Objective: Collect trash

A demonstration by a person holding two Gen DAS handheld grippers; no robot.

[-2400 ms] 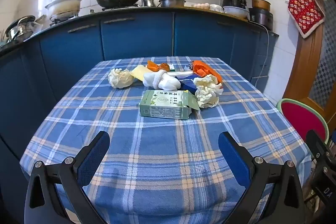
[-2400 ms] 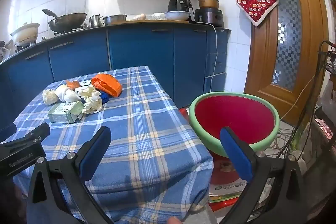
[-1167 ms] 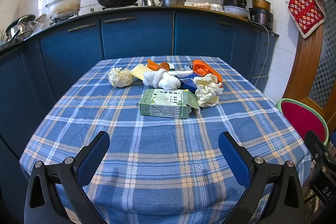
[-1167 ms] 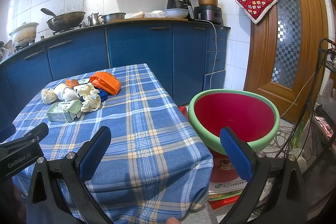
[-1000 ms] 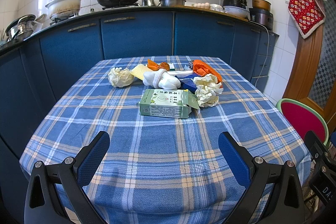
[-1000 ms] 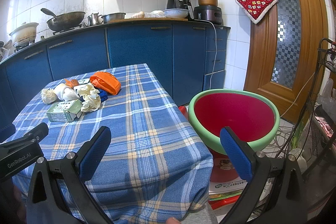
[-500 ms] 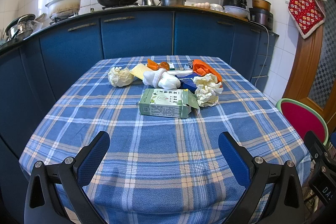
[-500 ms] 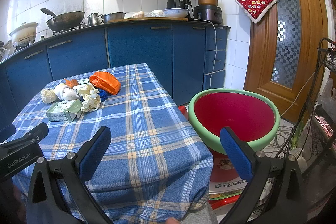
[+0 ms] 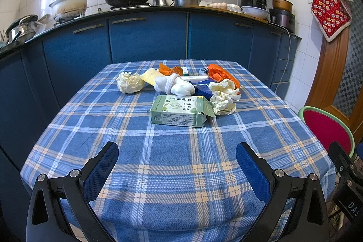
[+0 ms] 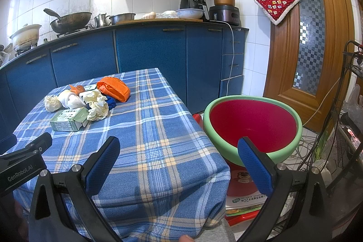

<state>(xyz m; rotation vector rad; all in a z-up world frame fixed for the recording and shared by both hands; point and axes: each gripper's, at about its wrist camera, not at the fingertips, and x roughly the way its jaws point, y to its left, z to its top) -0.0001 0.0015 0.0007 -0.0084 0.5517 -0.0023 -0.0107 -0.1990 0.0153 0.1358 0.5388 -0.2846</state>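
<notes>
A heap of trash lies on the far half of the blue plaid table (image 9: 177, 165): a green carton (image 9: 180, 111) lying flat in front, crumpled paper balls (image 9: 223, 95) to its right and one (image 9: 129, 82) at the left, a white knotted bundle (image 9: 173, 85), and an orange bag (image 9: 223, 75). The heap also shows in the right wrist view, with the carton (image 10: 69, 121) nearest. My left gripper (image 9: 177, 162) is open and empty over the near table, short of the carton. My right gripper (image 10: 178, 155) is open and empty over the table's right corner, beside a red basin with a green rim (image 10: 251, 124).
The basin stands right of the table on a red stool, above printed paper on the floor (image 10: 246, 201). Blue kitchen cabinets (image 9: 147, 37) with pots and a wok on the counter run behind the table. A wooden door (image 10: 310, 42) and a wire rack (image 10: 349, 106) are at the right.
The right wrist view has shifted slightly, with the table drawn a little nearer since the earliest frame. The left gripper and the trash have not moved. Both stay open.
</notes>
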